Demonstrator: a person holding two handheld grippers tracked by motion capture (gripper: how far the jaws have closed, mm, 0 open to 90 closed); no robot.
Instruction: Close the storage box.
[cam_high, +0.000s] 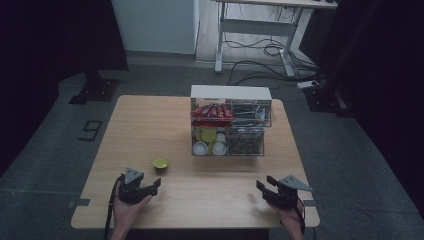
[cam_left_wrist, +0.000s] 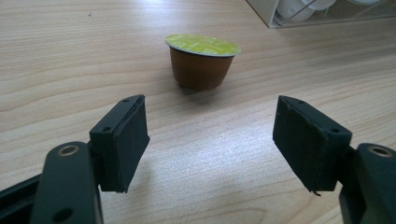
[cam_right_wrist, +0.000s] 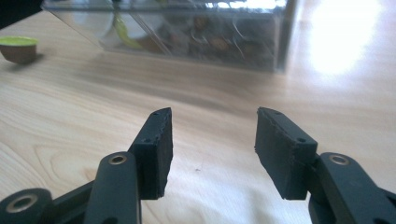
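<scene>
Pale wooden table (cam_high: 150, 125) on a grey floor, with a clear compartmented organiser (cam_high: 230, 127) at its far centre holding capsules and red sachets. Coffee capsule (cam_high: 160, 163), brown with a yellow-green lid, stands upright at about 1 o'clock from the left gripper (cam_high: 150, 188), near it but apart. Left jaws released, wide. Right gripper (cam_high: 266, 186), at the near right edge, likewise released and empty.

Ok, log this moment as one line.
left tongs: open, empty, aimed at coffee capsule, apart | right tongs: open, empty, facing clear organiser | capsule upright on table
</scene>
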